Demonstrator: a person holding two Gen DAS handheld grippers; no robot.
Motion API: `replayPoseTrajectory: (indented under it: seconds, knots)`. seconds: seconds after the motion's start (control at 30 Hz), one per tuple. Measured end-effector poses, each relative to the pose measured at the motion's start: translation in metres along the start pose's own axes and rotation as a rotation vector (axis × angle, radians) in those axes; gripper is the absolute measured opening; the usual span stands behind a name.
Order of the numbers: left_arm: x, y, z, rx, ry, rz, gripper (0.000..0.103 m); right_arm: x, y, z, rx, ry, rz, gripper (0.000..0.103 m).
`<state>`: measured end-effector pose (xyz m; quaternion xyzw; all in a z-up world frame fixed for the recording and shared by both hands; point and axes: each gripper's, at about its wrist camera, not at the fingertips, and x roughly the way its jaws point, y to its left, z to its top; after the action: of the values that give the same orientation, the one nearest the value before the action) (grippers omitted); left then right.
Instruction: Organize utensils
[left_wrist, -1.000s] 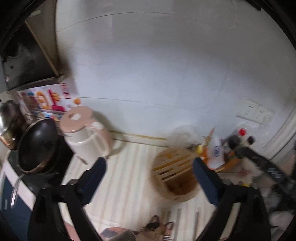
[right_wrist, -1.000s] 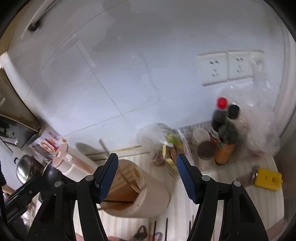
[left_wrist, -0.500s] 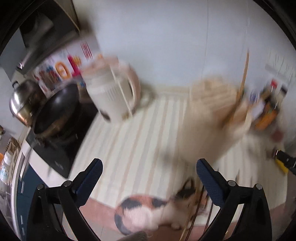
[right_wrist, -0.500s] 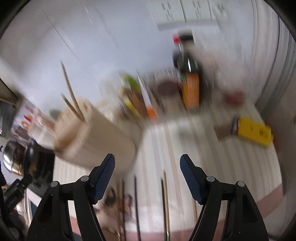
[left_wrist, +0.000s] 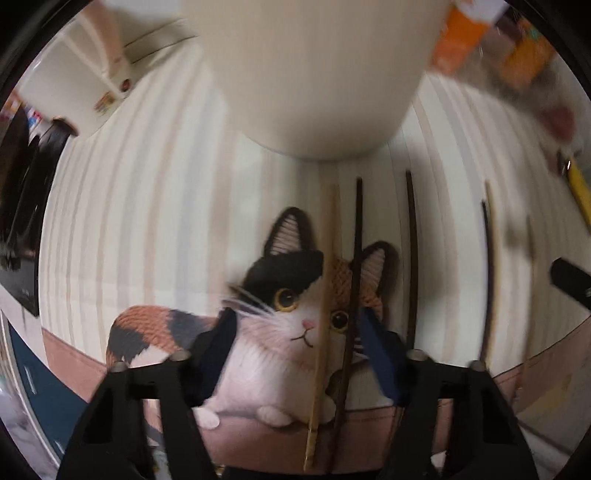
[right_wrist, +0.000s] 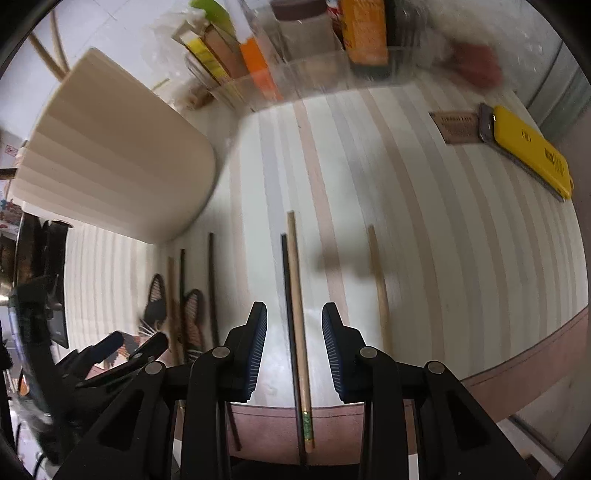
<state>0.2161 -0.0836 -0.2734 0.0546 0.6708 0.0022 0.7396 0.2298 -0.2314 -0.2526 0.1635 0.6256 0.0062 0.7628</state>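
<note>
Left gripper (left_wrist: 297, 345) closing around a light and a dark chopstick (left_wrist: 322, 314) on the cat mat (left_wrist: 258, 354), pads not touching. Right gripper (right_wrist: 294, 345) closing, straddling another chopstick pair (right_wrist: 295, 295), near the beige holder (right_wrist: 110, 155).

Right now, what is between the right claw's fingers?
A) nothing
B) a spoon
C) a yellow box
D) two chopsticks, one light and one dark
D: the right claw straddles a light chopstick and a dark chopstick lying side by side on the striped mat.

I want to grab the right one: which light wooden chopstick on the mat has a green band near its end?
The light chopstick between the right gripper jaws, lying against a black one. The other light ones show no band.
</note>
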Motion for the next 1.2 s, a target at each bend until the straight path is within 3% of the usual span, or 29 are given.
replayPoseTrajectory:
  seconds: [0.03,0.1,0.13,0.27,0.37,0.5,0.63,0.67,0.77,0.87,1.0,1.2]
  knots:
    - [0.004,-0.001,0.000,0.001,0.004,0.008,0.042,0.002,-0.002,-0.001,0.005,0.007,-0.004,0.033]
    - [0.012,0.000,-0.001,-0.004,0.014,-0.001,0.009,0.002,-0.002,0.001,0.013,0.012,0.000,0.033]
    - [0.011,0.003,-0.002,-0.016,-0.003,-0.023,0.006,0.000,-0.002,0.002,0.016,0.006,0.005,0.033]
    - [0.011,0.024,-0.003,-0.045,-0.014,-0.018,0.005,-0.016,0.002,0.016,0.018,-0.040,0.035,0.033]
    - [0.011,0.049,-0.006,-0.055,-0.027,0.047,0.005,-0.022,0.009,0.028,-0.016,-0.052,0.039,0.033]
    - [-0.004,0.094,-0.006,-0.197,0.007,0.090,0.010,-0.038,0.013,0.043,-0.022,-0.072,0.091,0.033]
    - [-0.049,0.133,0.004,-0.311,-0.072,0.127,0.011,-0.078,0.032,0.070,-0.047,-0.149,0.170,0.036]
    - [-0.065,0.140,0.009,-0.329,-0.112,0.139,0.021,-0.089,0.039,0.078,-0.058,-0.170,0.186,0.036]
    - [-0.115,0.161,0.027,-0.368,-0.229,0.134,0.103,-0.123,0.062,0.103,-0.095,-0.241,0.223,0.036]
    - [-0.150,0.167,0.051,-0.378,-0.296,0.114,0.103,-0.144,0.086,0.125,-0.131,-0.278,0.249,0.036]
    - [-0.170,0.175,0.083,-0.358,-0.327,0.124,0.103,-0.152,0.121,0.156,-0.174,-0.306,0.245,0.036]
    - [-0.154,0.173,0.114,-0.324,-0.299,0.130,0.103,-0.136,0.159,0.197,-0.206,-0.309,0.191,0.036]
